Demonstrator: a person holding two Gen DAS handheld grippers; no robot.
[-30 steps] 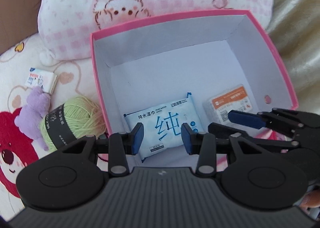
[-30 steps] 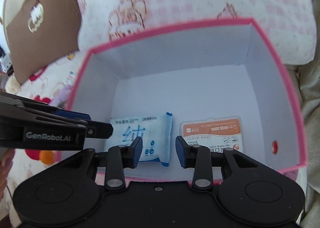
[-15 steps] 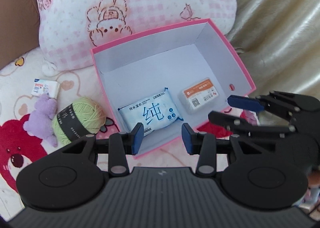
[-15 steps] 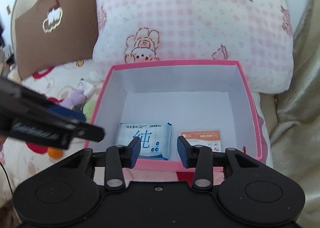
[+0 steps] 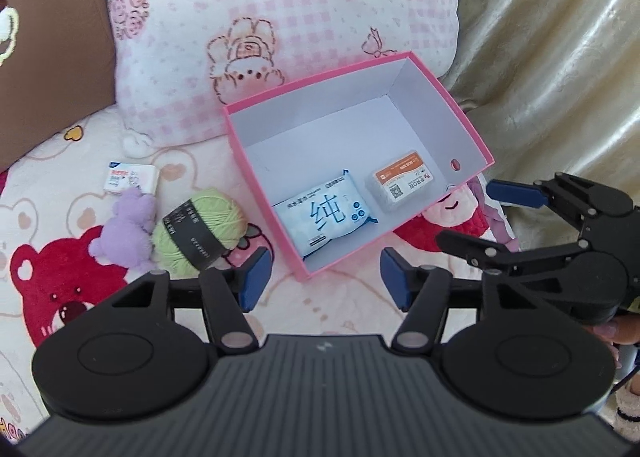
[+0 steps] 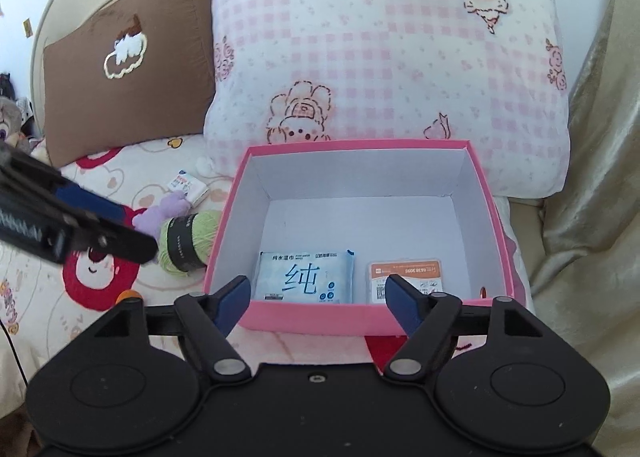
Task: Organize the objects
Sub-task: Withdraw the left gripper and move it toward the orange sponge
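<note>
A pink box (image 5: 472,129) (image 6: 496,217) sits on the bed. Inside lie a blue wet-wipe pack (image 5: 324,217) (image 6: 306,277) and an orange-labelled packet (image 5: 402,181) (image 6: 404,275). Left of the box lie a green yarn ball (image 5: 200,229) (image 6: 188,241), a purple plush toy (image 5: 128,225) (image 6: 166,209) and a small white carton (image 5: 130,179) (image 6: 188,185). My left gripper (image 5: 320,283) is open and empty, in front of the box. My right gripper (image 6: 318,303) is open and empty at the box's near wall; it also shows in the left wrist view (image 5: 480,217).
A pink checked pillow (image 6: 380,57) stands behind the box, a brown pillow (image 6: 124,57) to its left. A beige shiny drape (image 5: 560,57) hangs on the right. The bedsheet (image 5: 60,277) has red bear prints.
Both grippers have pulled back and up from the box, and their jaws have opened wider. The two packets stay in the box.
</note>
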